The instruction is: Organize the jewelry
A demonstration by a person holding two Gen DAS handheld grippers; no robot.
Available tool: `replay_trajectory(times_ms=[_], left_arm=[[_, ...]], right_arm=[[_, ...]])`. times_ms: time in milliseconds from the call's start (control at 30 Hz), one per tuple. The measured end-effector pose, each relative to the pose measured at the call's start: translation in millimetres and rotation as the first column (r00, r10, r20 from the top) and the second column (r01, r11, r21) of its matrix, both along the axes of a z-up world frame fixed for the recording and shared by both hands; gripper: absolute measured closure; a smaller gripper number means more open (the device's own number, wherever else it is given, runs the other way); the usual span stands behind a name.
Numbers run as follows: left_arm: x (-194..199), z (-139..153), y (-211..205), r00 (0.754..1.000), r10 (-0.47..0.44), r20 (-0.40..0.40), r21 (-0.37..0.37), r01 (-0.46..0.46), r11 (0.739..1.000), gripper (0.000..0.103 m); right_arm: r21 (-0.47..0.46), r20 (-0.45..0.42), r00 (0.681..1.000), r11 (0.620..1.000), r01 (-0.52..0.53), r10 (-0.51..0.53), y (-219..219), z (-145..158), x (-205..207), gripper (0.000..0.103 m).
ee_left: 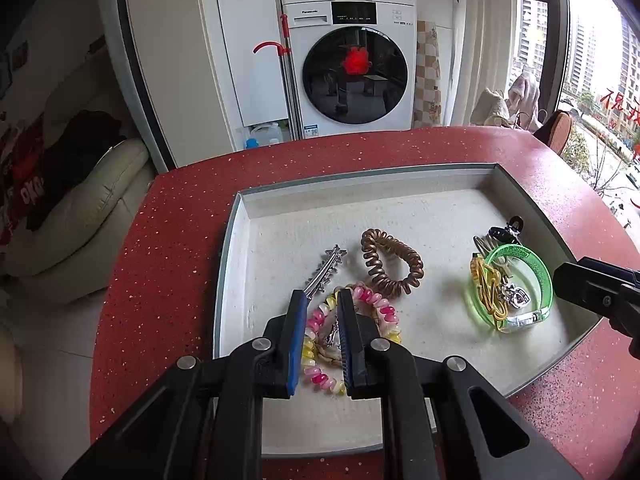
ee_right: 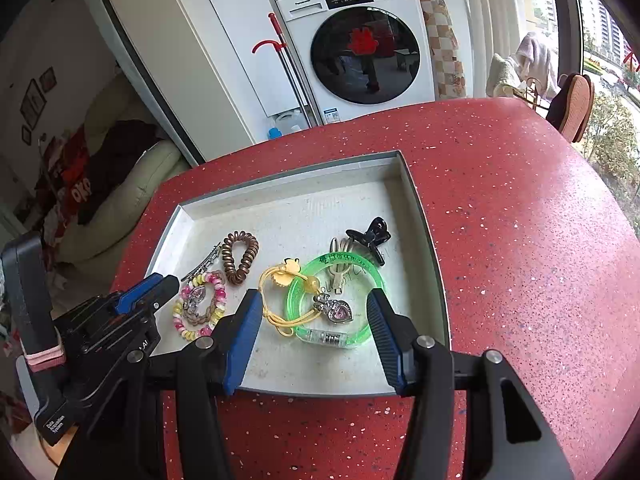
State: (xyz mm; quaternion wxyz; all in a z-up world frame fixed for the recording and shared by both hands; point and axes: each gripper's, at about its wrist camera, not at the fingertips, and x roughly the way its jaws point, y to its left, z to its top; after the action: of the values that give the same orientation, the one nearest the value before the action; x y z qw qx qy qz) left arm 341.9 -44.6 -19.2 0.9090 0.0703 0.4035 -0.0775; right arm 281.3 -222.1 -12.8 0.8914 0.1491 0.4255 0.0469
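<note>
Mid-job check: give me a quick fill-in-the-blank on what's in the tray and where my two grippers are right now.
1. The brown spiral hair tie lies inside the grey ____.
2. The left gripper has its fingers over the pink and ____ spiral hair tie.
3. The right gripper hangs open around the transparent ____ bangle.
4. The black claw clip lies toward the tray's ____ right corner.

Missing words: tray; yellow; green; far

Left gripper [ee_left: 320,300] tilts downward, jaws narrow; right gripper [ee_right: 314,308] tilts downward, jaws wide.
</note>
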Motion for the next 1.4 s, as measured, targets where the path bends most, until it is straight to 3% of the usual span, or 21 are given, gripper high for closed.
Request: replay_trajectory(times_ms=[100,133,167,200,267,500,633,733,800,1133,1400], left_arm=[[0,2,2,1.000,0.006,0.002,0.000,-0.006,1.000,0.069],[0,2,3,1.000,0.009,0.003,0.003,-0.009,1.000,0.058],[-1,2,4,1.000,0.016,0.004,0.006,-0.017,1.000,0.014],[-3,5,6,0.999,0.031,0.024,0.006,-0.032,0.999,0.000],[-10,11,8,0.996,0.039,0.080,0.009,-0.039,0.999,0.000],[-11,14,12,0.999,0.029,0.036,0.011,-0.030,0.999,0.000],[-18,14,16,0.999,0.034,0.024,0.026,-0.035,0.999,0.000],[-23,15,20,0.999,0.034,0.011,0.006,-0.034,0.999,0.000],[-27,16,24,0.999,0.036,0.002,-0.006,-0.036,0.999,0.000],[-54,13,38,0.998,0.064,-0.026,-0.028,-0.064,0.998,0.000],[-87,17,42,0.997,0.083,0.003,-0.031,-0.083,0.996,0.000]], right_arm=[[0.001,-0.006,1.000,1.000,0.002,-0.002,-1,0,0,0.045],[0.003,-0.007,1.000,1.000,0.001,-0.001,-1,-1,0,0.045],[0.005,-0.010,1.000,1.000,0.002,-0.002,-1,-1,0,0.045],[0.007,-0.014,1.000,1.000,0.001,-0.001,-1,-1,0,0.045],[0.012,-0.018,1.000,1.000,0.000,0.000,-1,-2,0,0.045],[0.012,-0.038,0.999,1.000,-0.014,0.014,4,-3,2,0.044],[0.012,-0.061,0.998,1.000,-0.024,0.025,8,-4,2,0.022],[0.015,-0.062,0.998,1.000,-0.021,0.022,9,-2,-1,0.021],[-0.003,-0.059,0.998,1.000,-0.014,0.014,11,0,-5,0.015],[-0.100,-0.032,0.999,0.995,-0.016,0.013,25,6,-28,0.013],[-0.159,0.022,1.000,0.987,-0.009,0.013,35,13,-55,0.013]])
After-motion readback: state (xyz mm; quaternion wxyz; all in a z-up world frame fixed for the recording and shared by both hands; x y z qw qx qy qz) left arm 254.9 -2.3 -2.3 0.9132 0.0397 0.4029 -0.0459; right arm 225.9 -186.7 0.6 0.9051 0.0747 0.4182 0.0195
